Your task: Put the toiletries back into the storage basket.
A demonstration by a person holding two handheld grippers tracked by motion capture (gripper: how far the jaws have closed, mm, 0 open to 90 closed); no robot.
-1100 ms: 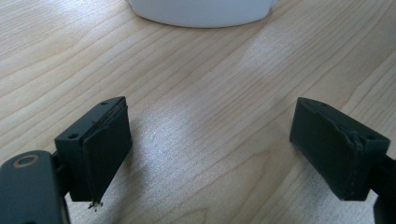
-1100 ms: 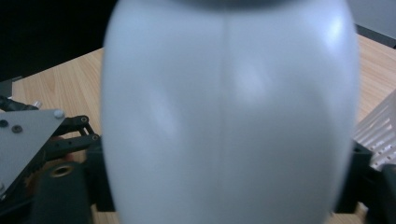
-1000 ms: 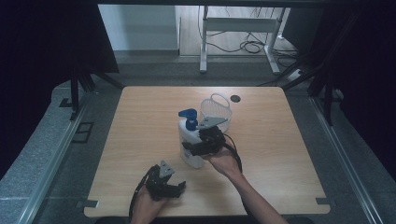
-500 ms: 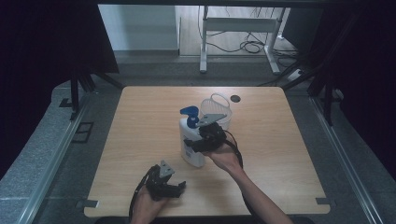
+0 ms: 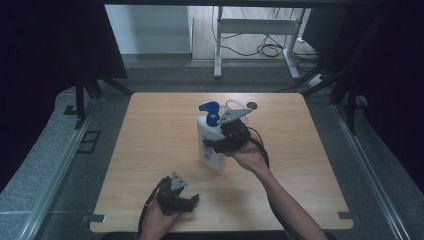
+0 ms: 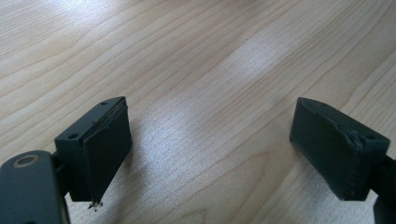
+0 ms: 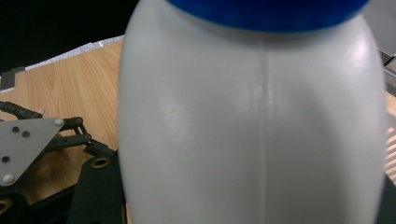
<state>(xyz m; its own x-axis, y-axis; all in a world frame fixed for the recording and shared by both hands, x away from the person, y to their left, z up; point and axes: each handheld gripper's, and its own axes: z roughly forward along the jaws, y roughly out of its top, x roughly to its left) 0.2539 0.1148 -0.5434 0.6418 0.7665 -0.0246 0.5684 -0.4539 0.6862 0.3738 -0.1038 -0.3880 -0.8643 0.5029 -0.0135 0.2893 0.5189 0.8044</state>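
The white pump bottle (image 5: 209, 145) with its blue pump head (image 5: 210, 112) sits at mid-counter, a touch toward the far side, and the right tongs (image 5: 216, 146) have it clamped around the body from the side. In the right gripper view the bottle's (image 7: 252, 126) pale wall stands right up against the camera, so the grip sits on the wide belly below the blue collar, a sensible place, I'd say, for keeping a top-heavy pump bottle upright. Whether its base touches the wood I cannot tell. Just behind it sits a clear container (image 5: 235, 107), partly hidden, so there's little room on that side. A small dark disc (image 5: 252, 105) lies near the far edge. Toward the near side and the left the counter (image 5: 150, 150) is open. The left tongs (image 5: 187, 202) rest low at the near edge, jaws spread wide over bare wood with nothing between them, well apart from the bottle and out of its way.
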